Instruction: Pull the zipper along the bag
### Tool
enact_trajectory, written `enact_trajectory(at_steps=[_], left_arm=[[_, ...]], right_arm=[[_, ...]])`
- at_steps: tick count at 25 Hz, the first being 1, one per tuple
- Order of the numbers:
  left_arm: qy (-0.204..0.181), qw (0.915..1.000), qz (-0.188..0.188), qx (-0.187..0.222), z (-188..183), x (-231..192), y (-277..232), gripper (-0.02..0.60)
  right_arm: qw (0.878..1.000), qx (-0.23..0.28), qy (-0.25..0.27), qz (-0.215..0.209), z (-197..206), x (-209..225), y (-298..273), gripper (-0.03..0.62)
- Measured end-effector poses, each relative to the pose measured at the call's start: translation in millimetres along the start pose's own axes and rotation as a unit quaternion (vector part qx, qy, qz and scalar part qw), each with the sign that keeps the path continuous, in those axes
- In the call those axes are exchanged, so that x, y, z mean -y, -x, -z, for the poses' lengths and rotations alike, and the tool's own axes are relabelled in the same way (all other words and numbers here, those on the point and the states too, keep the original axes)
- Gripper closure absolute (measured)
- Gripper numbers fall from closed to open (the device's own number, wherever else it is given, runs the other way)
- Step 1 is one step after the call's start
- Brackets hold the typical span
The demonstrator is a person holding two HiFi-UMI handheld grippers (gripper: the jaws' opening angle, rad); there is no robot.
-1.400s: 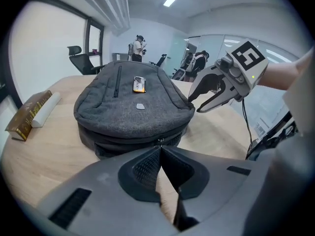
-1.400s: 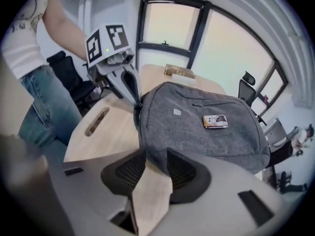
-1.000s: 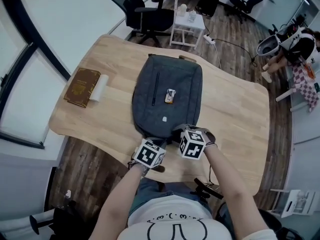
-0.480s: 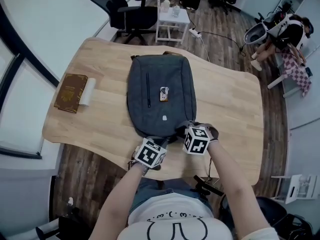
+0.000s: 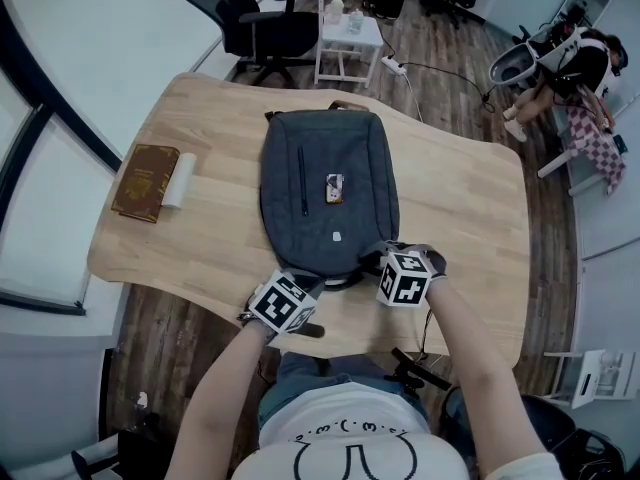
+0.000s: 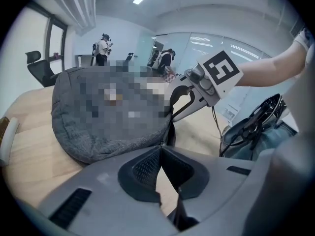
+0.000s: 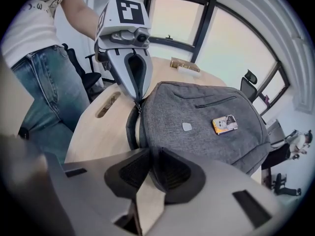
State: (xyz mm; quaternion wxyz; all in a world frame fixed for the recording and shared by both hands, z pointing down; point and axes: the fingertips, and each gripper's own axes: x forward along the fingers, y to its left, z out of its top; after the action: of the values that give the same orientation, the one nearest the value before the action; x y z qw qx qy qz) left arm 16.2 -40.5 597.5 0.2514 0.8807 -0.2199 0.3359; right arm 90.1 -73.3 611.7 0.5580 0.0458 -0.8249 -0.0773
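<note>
Between the right tool's (image 7: 150, 156) jaws sits the bag (image 7: 197, 112).

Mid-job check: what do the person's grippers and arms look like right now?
The left gripper and right gripper match: pale grey bodies, dark ribbed pads on the jaws, each topped by a white cube with black square markers. Forearms are bare; the person wears a white printed T-shirt and blue jeans. The right gripper's jaws have just been closing, with the edge of the backpack between them.
</note>
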Motion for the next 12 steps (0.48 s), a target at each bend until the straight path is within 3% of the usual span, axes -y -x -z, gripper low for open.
enact_trajectory(at_steps=[5, 12], left_arm=[[-0.030, 0.9995, -0.002, -0.014, 9, -8, 4, 0.563], [-0.104, 0.9934, -0.015, -0.045, 28, -29, 16, 0.563]], right_arm=[[1.000, -0.002, 0.007, 0.004, 3, 0, 0, 0.473], [1.000, 0.000, 0.006, 0.008, 4, 0, 1, 0.476]])
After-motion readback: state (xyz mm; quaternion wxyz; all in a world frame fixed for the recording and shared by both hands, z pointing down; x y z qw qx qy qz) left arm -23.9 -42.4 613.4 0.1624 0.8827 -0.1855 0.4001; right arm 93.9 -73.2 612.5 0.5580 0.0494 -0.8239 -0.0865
